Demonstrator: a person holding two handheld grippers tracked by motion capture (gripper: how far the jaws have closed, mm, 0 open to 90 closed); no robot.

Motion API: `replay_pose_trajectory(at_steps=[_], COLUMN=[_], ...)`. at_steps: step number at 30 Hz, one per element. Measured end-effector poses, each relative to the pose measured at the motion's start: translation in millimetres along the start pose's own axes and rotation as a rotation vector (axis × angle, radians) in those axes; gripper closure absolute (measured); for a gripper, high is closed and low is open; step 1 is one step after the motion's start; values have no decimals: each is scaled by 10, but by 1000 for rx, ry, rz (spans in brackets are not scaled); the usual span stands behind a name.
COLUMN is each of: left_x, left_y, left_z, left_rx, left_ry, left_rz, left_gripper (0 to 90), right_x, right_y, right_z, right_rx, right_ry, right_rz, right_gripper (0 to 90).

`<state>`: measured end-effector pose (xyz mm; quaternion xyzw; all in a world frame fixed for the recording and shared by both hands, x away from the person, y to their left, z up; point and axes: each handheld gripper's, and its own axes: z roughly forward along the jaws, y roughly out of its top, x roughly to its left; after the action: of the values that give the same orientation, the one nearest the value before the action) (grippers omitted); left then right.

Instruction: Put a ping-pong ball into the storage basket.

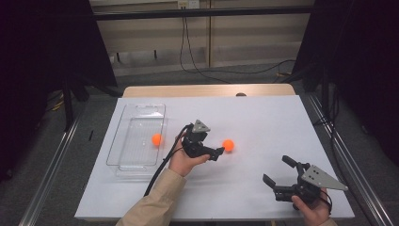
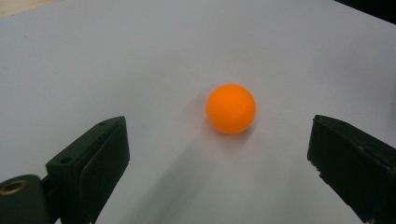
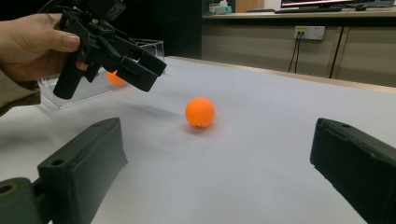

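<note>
Orange ball (image 1: pixel 228 145) rests on the white table (image 1: pixel 263 117) near its centre, just right of the left gripper (image 1: pixel 217 153), whose jaws stand wide apart, touching nothing. Right gripper (image 1: pixel 277 171), near right, is likewise spread wide and empty. A second orange ball (image 1: pixel 156 139) lies in the clear tray (image 1: pixel 136 108) at left.

In the right gripper view, your left gripper (image 3: pixel 140 70) is covering most of the second orange ball (image 3: pixel 113 77) at the upper left of the frame, and your left hand (image 3: pixel 32 42) is running off the left edge. In the left gripper view, the bottom and right edges are cutting off both black jaws. In the high view, your right hand (image 1: pixel 313 209) is getting clipped by the bottom edge at lower right, and the clear tray (image 1: pixel 123 123) is showing too faintly to make out its near rim.
</note>
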<state>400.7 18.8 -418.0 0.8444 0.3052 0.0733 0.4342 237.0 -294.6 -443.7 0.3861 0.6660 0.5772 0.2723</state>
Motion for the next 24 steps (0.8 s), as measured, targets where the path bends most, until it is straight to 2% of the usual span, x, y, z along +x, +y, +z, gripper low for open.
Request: replay_pose_trajectory(at_steps=[24], left_x=[-45], left_y=[-9], left_z=[116], left_rx=[-19], left_ry=[-4], left_rz=[14], left_gripper=[56], right_x=[-7], right_y=[-3], right_z=[1], right_rx=[0], right_ry=[1], right_rz=[2], right_gripper=[25])
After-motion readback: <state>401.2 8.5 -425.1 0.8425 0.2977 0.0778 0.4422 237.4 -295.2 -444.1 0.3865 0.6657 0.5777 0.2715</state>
